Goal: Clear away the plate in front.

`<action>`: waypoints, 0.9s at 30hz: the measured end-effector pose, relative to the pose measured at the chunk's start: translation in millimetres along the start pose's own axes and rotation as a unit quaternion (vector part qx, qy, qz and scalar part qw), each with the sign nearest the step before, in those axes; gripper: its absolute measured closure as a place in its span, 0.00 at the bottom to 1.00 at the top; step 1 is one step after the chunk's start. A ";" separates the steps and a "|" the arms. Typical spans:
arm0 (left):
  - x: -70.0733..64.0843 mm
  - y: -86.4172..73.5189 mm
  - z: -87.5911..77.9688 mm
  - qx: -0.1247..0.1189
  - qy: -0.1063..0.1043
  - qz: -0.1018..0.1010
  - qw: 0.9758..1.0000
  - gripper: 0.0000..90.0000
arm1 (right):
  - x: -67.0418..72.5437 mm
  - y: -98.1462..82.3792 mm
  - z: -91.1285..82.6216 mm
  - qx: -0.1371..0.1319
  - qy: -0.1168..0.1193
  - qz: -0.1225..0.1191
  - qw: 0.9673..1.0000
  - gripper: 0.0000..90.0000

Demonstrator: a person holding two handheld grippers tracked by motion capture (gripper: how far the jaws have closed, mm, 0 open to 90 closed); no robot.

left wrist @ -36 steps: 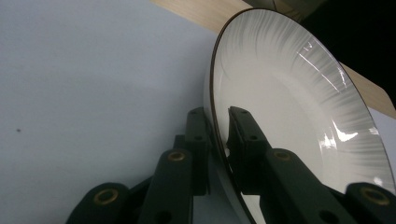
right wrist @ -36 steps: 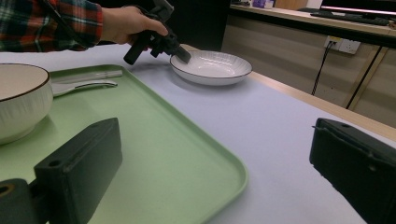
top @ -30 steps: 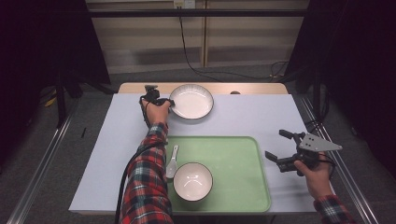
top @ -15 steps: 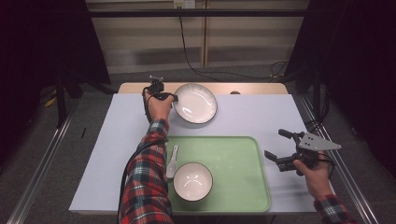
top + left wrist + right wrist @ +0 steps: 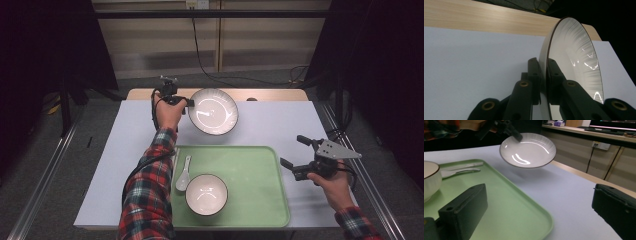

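Note:
A shallow white ribbed plate hangs tilted above the white table mat, just beyond the green tray. My left gripper is shut on the plate's left rim. In the left gripper view the two jaws pinch the rim of the plate edge-on. On the tray stand a small white bowl and a white spoon. My right gripper is open and holds nothing, just right of the tray. In the right gripper view the lifted plate floats above the mat past the tray.
A wooden table edge runs behind the white mat. Metal rails flank the table on both sides. A black cable hangs at the back wall. The right half of the tray is bare.
The left gripper has lifted the plate off the mat and tilted it, carrying it slightly toward the tray. The right gripper has stayed still.

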State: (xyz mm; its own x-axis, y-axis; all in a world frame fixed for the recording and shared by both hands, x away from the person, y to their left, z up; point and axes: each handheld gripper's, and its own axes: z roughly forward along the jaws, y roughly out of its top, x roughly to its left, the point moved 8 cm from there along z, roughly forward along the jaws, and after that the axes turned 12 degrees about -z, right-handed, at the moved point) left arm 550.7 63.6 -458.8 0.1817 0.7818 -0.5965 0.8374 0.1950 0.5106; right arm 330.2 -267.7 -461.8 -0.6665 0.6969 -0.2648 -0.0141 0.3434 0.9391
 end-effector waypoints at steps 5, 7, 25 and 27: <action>-5.0 -14.2 -5.0 0.020 -0.012 0.017 1.000 0.93 | -0.6 4.7 3.0 -0.004 -0.004 0.019 1.000 0.00; -8.0 -21.2 -6.7 0.029 -0.014 0.023 0.999 0.93 | 1.0 6.4 5.6 -0.004 -0.003 0.024 1.000 0.00; -62.4 -66.6 -32.0 0.075 -0.070 0.117 0.988 0.94 | 4.9 10.0 33.1 0.020 0.007 0.067 0.998 0.00; -69.0 -71.8 -33.4 0.080 -0.079 0.127 0.985 0.94 | 4.0 9.2 36.0 0.022 0.005 0.069 0.997 0.00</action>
State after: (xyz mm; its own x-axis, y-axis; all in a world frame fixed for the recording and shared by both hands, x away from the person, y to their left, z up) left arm 460.8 15.4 -433.7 0.4639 0.6893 -0.5565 0.8223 -0.1012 0.5601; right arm 354.2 -239.1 -462.1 -0.6676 0.7328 -0.1317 0.1098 0.2718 0.9561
